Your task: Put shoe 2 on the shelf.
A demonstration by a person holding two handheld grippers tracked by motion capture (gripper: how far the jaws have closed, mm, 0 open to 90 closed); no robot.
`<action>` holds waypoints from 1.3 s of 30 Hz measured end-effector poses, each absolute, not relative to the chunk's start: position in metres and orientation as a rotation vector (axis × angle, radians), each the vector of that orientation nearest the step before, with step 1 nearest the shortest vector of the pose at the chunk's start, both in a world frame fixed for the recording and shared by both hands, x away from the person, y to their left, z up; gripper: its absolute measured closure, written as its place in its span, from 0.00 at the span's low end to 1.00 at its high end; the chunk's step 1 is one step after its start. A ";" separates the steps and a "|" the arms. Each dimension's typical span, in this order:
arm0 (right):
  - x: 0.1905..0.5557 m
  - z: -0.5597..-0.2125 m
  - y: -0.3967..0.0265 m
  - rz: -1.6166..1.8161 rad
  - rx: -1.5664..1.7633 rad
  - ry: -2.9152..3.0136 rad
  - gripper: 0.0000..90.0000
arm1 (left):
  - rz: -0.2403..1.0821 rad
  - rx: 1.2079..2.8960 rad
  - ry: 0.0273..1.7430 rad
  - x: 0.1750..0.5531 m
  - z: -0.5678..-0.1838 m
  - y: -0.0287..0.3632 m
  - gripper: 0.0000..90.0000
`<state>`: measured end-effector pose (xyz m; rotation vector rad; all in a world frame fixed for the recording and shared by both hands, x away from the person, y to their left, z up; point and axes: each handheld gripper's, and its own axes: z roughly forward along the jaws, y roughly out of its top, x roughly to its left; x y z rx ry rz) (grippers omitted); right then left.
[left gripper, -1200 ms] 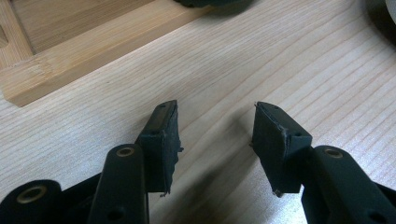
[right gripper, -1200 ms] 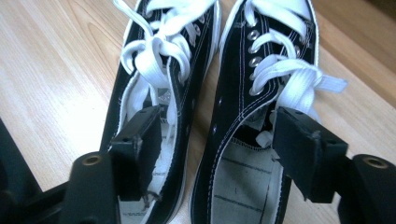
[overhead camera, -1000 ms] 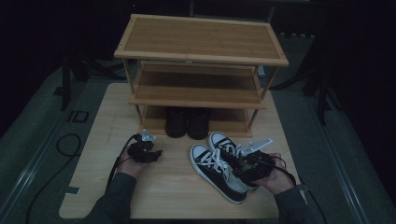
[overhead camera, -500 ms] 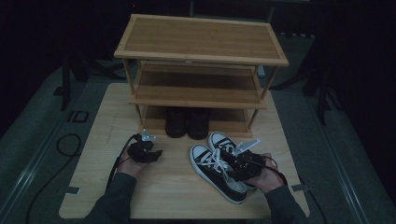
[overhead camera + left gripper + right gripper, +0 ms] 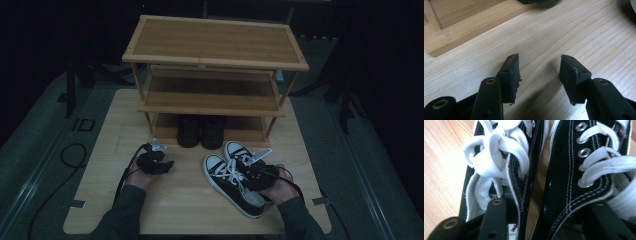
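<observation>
Sneakers [image 5: 235, 177] not yet on rack [image 5: 215, 55]. My right gripper [image 5: 546, 220] has just been closing, one jaw inside each sneaker, inner walls between; grip unconfirmed. Left gripper [image 5: 539, 75] gapes, idle.

Left tool [image 5: 537, 75] agape, right tool [image 5: 544, 220] closing.

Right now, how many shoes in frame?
4. Two black-and-white sneakers side by side on the table: left sneaker and right sneaker, at the right gripper. Two dark shoes on the rack's bottom shelf. Rack may hide more.
</observation>
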<state>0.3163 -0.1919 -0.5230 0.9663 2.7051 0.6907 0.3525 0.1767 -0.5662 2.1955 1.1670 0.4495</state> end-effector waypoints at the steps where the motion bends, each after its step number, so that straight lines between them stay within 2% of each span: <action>1: 0.316 -0.524 -0.191 0.682 0.961 2.706 0.65 | 0.450 2.196 1.167 0.352 -0.566 0.177 0.57; 3: 0.317 -0.525 -0.190 0.681 0.965 2.713 0.69 | 0.450 2.196 1.167 0.352 -0.566 0.177 0.57; 8: 0.316 -0.526 -0.189 0.675 0.970 2.711 0.72 | 0.451 2.195 1.167 0.352 -0.566 0.177 0.57; 12: 0.315 -0.526 -0.188 0.671 0.967 2.711 0.82 | 0.451 2.195 1.168 0.352 -0.566 0.176 0.57; 20: 0.314 -0.524 -0.194 0.712 0.964 2.687 0.93 | 0.446 2.194 1.165 0.353 -0.566 0.177 0.57; 39: 0.317 -0.508 -0.218 0.745 0.888 2.689 0.94 | 0.449 2.194 1.166 0.353 -0.566 0.177 0.57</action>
